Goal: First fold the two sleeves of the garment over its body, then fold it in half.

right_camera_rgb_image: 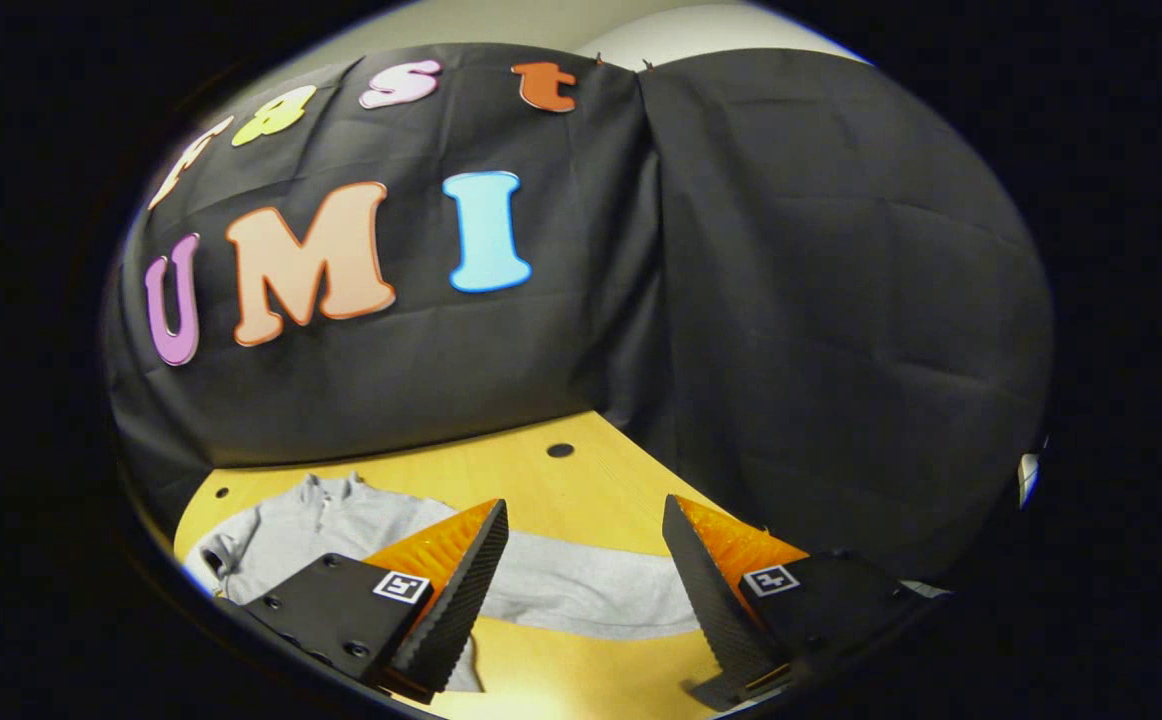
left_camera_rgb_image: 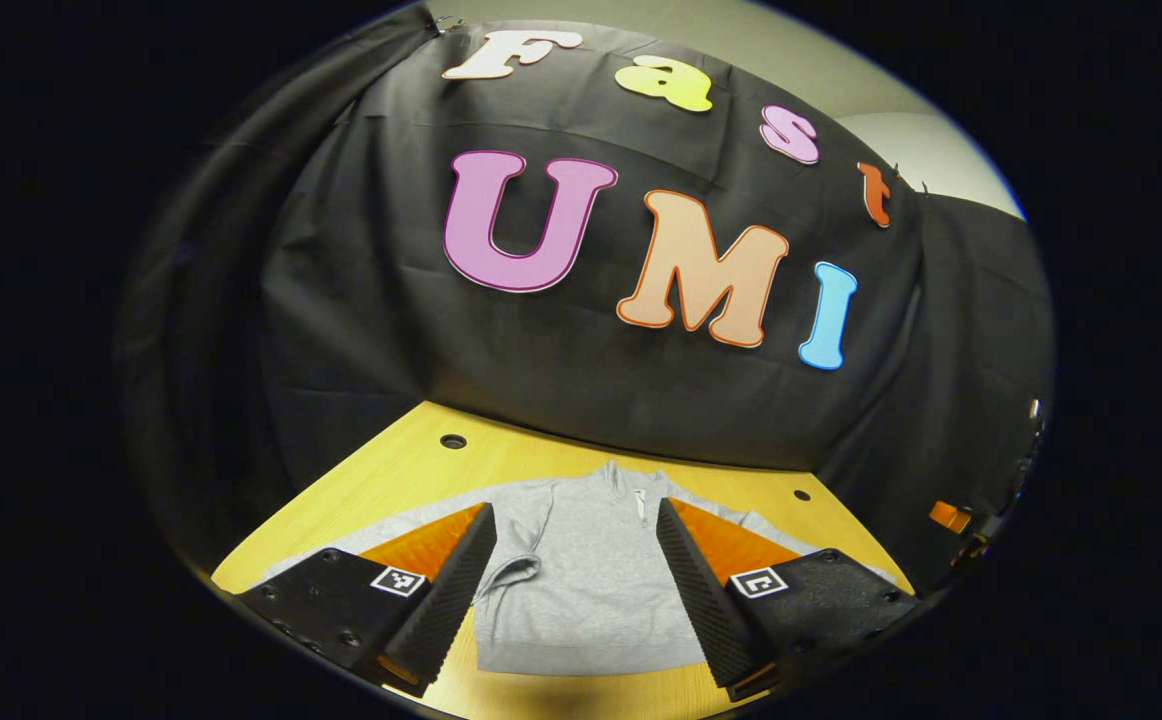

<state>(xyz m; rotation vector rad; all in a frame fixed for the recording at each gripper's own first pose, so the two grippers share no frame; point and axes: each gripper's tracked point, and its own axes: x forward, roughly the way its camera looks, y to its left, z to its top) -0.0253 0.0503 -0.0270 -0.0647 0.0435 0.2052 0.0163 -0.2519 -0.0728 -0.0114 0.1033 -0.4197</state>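
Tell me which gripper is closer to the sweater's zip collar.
Left. The left gripper hangs open over the grey sweater's body, facing the zip collar. The right gripper hangs open above the outstretched sleeve, the collar off to its left.

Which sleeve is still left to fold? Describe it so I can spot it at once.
Start at the yellow wooden table before the black cloth wall. The grey pullover lies flat on it, collar toward the wall. The sleeve stretches sideways across bare wood between the right gripper fingers, while the other sleeve already lies on the body.

Soft matt grey knit garment (left_camera_rgb_image: 581, 580), smooth wooden table (left_camera_rgb_image: 411, 470), seemingly ribbed fingers (left_camera_rgb_image: 461, 590)
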